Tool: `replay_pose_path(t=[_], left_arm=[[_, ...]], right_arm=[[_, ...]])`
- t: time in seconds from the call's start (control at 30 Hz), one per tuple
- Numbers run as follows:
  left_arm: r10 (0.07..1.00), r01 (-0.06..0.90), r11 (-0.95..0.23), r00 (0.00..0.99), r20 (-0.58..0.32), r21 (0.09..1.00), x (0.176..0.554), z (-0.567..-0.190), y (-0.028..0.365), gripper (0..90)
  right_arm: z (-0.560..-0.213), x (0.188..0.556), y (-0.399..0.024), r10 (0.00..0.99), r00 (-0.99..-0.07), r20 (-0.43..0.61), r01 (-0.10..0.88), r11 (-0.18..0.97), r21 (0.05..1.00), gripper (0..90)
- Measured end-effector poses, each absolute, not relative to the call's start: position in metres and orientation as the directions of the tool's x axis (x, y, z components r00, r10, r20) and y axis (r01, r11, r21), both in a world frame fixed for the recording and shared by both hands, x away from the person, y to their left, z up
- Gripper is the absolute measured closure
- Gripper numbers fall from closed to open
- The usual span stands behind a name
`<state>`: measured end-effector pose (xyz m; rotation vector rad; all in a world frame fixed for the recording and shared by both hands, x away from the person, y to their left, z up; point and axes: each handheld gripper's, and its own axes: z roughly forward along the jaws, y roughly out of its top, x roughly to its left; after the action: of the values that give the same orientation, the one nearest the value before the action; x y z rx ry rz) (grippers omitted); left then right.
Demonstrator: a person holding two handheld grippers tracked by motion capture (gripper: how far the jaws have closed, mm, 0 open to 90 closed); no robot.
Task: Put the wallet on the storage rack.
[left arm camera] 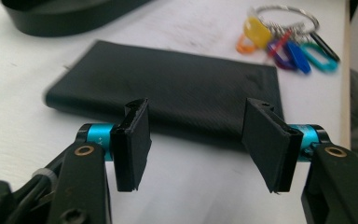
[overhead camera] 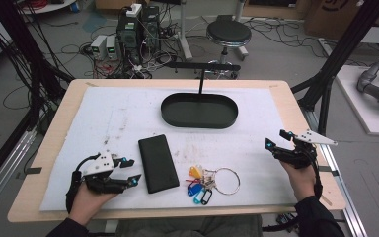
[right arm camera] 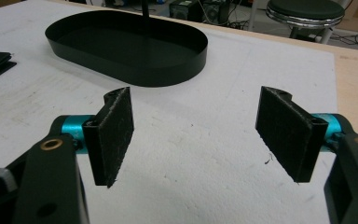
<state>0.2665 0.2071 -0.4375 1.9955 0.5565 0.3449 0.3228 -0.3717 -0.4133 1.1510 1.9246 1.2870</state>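
Observation:
A flat black wallet (overhead camera: 158, 163) lies on the white mat near the front, and it reappears just beyond the jaws in the left gripper view (left arm camera: 168, 88). To its right sits a key ring with coloured tags (overhead camera: 208, 183) (left arm camera: 284, 39). My left gripper (overhead camera: 132, 171) (left arm camera: 196, 140) rests at the front left, open, a short way from the wallet's left edge. My right gripper (overhead camera: 277, 138) (right arm camera: 196, 135) is held at the right side of the mat, open and with nothing between its pads. A black oval tray (overhead camera: 199, 110) (right arm camera: 126, 44) with an upright post stands farther back.
The white mat (overhead camera: 123, 113) covers most of the wooden table (overhead camera: 54, 123). A round stool (overhead camera: 228, 33), computers and tangled cables (overhead camera: 128, 39) occupy the floor behind the table. Black frame struts rise at both sides.

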Motion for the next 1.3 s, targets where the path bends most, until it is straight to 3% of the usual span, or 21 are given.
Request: replay_pose_path(t=[0.33,0.93,1.13,1.3], left_arm=[[0.495,0.270,-0.517,0.869,0.026,0.812,0.267,-0.453,0.180,39.9],[0.564,0.295,-0.525,0.823,0.067,0.798,0.296,-0.450,0.124,39.5],[0.564,0.280,-0.514,0.822,0.074,0.811,0.300,-0.446,0.120,39.6],[0.621,0.280,-0.459,0.780,0.079,0.843,0.310,-0.433,0.145,38.9]], right_arm=[[-0.413,0.323,-0.371,0.879,-0.476,0.015,0.350,0.174,0.920,27.9],[-0.412,0.322,-0.367,0.878,-0.479,0.008,0.342,0.179,0.923,27.9],[-0.412,0.321,-0.360,0.872,-0.489,0.021,0.342,0.170,0.924,27.4],[-0.408,0.319,-0.334,0.841,-0.540,0.024,0.316,0.176,0.932,26.8]])
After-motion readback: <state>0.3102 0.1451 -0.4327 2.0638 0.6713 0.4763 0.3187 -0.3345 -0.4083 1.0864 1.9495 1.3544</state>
